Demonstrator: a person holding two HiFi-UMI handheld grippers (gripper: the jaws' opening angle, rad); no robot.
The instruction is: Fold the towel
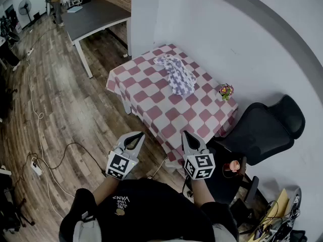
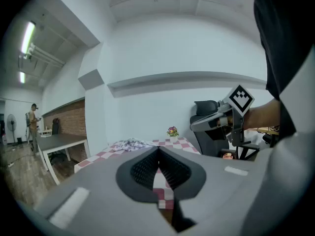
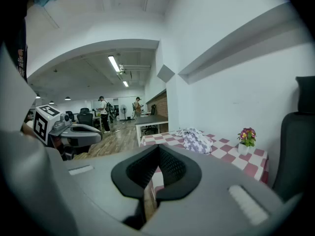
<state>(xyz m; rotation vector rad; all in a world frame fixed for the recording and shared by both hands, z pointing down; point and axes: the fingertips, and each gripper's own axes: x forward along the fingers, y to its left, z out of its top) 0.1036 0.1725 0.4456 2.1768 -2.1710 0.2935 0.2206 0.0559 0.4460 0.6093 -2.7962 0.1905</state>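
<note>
Both grippers shut and empty: left gripper and right gripper have their jaws pressed together with nothing between them. They hang side by side, short of the table's near edge and pointing at it. The towel lies well ahead, bunched up on the far half of the checked cloth, on the wall side. Its long axis runs roughly away from me, along the table. It sits between my two aim lines, closer to the right one, so I judge the right gripper is slightly nearer. Both need a long reach forward. A flower pot stands near the towel's right end. A black chair is at my right. Wood floor with cables is at my left.
</note>
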